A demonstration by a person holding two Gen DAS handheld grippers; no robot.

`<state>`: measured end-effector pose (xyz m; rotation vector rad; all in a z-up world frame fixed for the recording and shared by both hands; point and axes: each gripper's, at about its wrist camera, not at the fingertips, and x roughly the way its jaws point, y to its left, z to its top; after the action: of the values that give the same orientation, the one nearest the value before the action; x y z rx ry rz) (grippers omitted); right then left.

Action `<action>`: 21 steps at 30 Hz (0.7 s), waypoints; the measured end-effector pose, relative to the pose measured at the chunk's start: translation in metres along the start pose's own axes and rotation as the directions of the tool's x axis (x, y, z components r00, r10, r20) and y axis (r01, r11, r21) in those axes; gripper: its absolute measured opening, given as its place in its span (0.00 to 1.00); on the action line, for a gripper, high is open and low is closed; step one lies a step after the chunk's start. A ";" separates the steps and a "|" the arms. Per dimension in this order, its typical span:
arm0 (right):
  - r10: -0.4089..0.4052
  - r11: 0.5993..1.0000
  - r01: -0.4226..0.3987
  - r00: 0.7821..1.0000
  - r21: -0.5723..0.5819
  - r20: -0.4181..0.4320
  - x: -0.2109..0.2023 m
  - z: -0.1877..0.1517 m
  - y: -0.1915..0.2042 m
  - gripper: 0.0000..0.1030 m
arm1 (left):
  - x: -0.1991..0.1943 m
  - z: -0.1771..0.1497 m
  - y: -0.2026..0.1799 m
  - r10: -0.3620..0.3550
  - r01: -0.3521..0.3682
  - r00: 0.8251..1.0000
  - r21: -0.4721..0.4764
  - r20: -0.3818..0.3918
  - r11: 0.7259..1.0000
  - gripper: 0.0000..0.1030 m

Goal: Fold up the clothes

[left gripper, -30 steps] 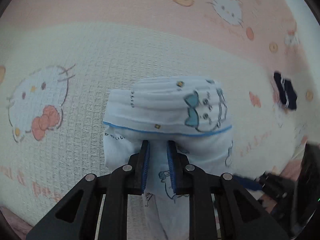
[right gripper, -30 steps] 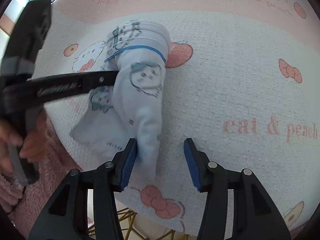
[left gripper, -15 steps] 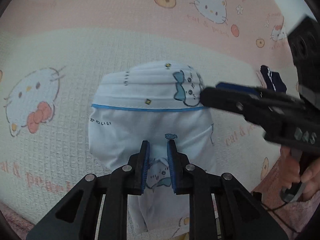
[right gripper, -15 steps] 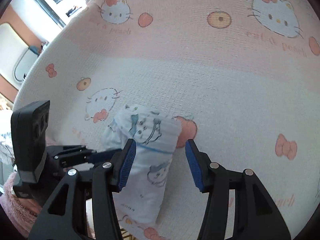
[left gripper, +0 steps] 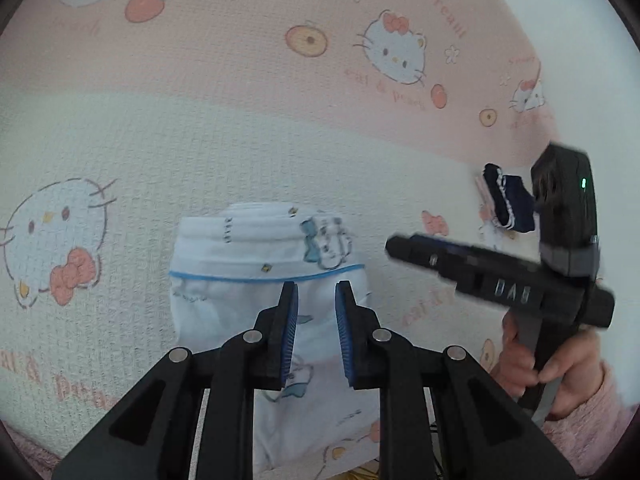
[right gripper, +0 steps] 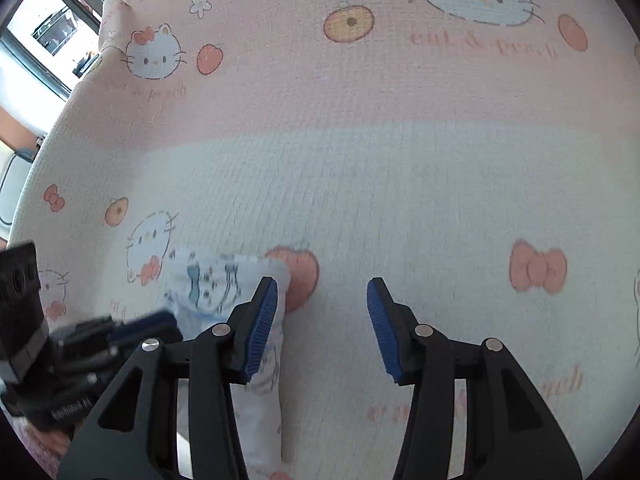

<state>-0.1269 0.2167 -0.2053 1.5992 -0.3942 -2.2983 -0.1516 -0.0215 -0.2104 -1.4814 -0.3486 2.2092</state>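
Folded white garment [left gripper: 264,268] flat on cartoon-print blanket [left gripper: 240,140].
Left gripper [left gripper: 316,300] above it, narrow gap, empty; right gripper [right gripper: 322,300] off to side, jaws just closing slightly, apart w/ nothing between.

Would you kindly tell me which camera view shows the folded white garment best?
The left wrist view: the folded white garment sits near centre, its blue trim and cartoon print clear. In the right wrist view it lies low at the left, blurred and partly hidden behind a gripper finger.

right tongs [right gripper: 322,312] gaping (empty) beside white garment [right gripper: 224,284] on blanket [right gripper: 400,160].
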 end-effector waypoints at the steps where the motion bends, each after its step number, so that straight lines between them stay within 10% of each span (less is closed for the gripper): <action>1: 0.016 1.000 -0.016 1.000 0.017 -0.015 0.001 -0.010 -0.002 0.48 | 0.005 0.002 -0.005 -0.021 0.021 1.000 0.011 -0.008 1.000 0.20; 5: 0.123 0.992 -0.126 0.986 -0.020 -0.108 0.021 -0.040 -0.004 0.48 | 0.032 -0.003 -0.011 0.011 -0.010 0.999 0.022 -0.053 1.000 0.20; 14: 0.083 0.983 -0.097 0.992 -0.154 -0.095 0.024 -0.079 0.019 0.47 | 0.048 0.008 0.001 0.005 -0.006 1.000 -0.074 -0.015 0.997 0.18; 21: 0.142 0.982 -0.157 0.980 -0.107 -0.136 0.018 -0.063 0.010 0.43 | -0.003 -0.010 0.002 0.039 -0.035 0.999 -0.116 0.031 0.993 0.19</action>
<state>-0.0723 0.1974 -0.2380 1.5919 -0.3303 -2.0562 -0.1423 -0.0255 -0.2128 -1.5240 -0.4700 2.2790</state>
